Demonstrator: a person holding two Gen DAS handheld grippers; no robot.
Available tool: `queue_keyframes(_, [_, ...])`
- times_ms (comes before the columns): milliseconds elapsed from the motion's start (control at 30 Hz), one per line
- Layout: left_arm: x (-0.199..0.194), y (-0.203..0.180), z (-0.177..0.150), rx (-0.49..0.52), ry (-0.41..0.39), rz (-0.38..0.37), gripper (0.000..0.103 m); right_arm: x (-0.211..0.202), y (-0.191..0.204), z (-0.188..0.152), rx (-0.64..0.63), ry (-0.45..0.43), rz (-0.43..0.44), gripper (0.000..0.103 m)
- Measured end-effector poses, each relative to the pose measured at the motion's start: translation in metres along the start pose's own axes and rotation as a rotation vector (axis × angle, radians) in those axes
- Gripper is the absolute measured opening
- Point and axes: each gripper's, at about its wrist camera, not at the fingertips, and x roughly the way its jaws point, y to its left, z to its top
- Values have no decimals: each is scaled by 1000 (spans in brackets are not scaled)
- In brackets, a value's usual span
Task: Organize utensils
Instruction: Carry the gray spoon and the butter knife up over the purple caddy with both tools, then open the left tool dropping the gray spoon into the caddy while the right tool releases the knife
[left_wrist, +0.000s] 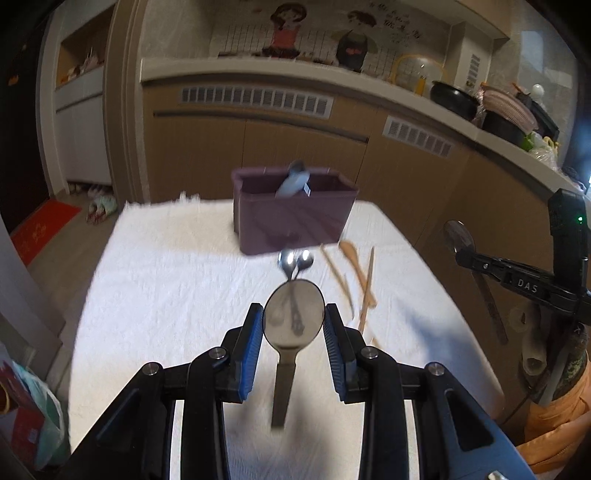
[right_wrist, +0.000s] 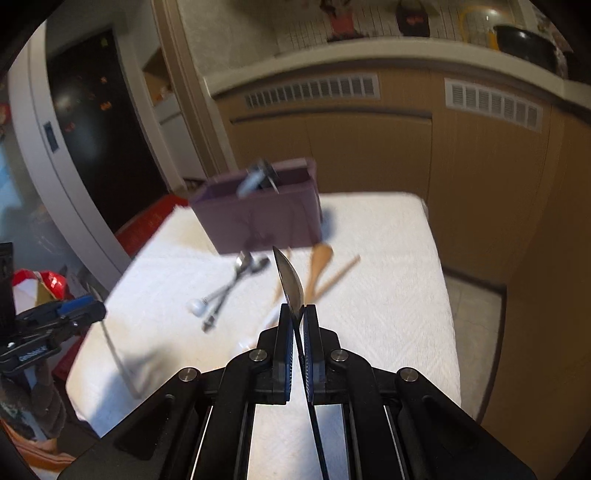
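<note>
Left gripper (left_wrist: 294, 319): blue pads (left_wrist: 248, 354) clamped on the bowl edges of a big metal spoon (left_wrist: 293, 319). Bowl faces up toward the camera, handle hangs down over the white cloth (left_wrist: 166, 288). Spoon is off the table, held in the air.

Right gripper (right_wrist: 297, 314): jaws clenched tight on a second metal spoon (right_wrist: 290, 280), seen edge-on. Bowl sticks up past the fingertips, handle runs back down between the pads. From the left wrist view the same right gripper (left_wrist: 461, 254) sits at the right side, off the table edge, spoon bowl pointing up.

On the cloth, just past the left gripper: two small metal spoons (left_wrist: 295, 260) lying crossed, bowls toward the box. From the right wrist view their handles (right_wrist: 221, 299) trail back toward a small white rounded piece (right_wrist: 197, 306); can't tell what that is.

Just right of those: a wooden spoon (left_wrist: 356, 266) and wooden chopsticks (left_wrist: 367, 291), loose, overlapping each other.

Behind them, at the far side of the table: a purple box (left_wrist: 295, 221), open top. A blue-grey utensil (left_wrist: 293, 181) stands tilted inside, sticking out over the rim. Blurred, can't tell the type.

Further back: brown cabinets (left_wrist: 303, 151) with vent grilles, counter on top with a black pot (left_wrist: 452, 98).
</note>
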Motion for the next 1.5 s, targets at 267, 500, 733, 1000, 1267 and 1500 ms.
queue_keyframes(267, [-38, -31, 60, 114, -190, 35, 29, -57, 25, 58, -63, -226, 92, 5])
queue_keyframes(500, [-33, -37, 101, 139, -258, 46, 29, -69, 38, 104, -102, -297, 171, 5])
queue_keyframes(733, [-4, -26, 147, 122, -264, 56, 29, -39, 36, 151, -88, -296, 245, 5])
queue_keyframes(1000, [48, 4, 191, 67, -230, 37, 29, 34, 26, 208, -40, -303, 368, 5])
queue_keyframes(1267, [105, 28, 197, 25, -168, -11, 29, 127, 18, 225, -65, -290, 425, 5])
queue_keyframes(1500, [139, 47, 192, -11, -117, -20, 29, 187, 15, 219, -59, -260, 391, 5])
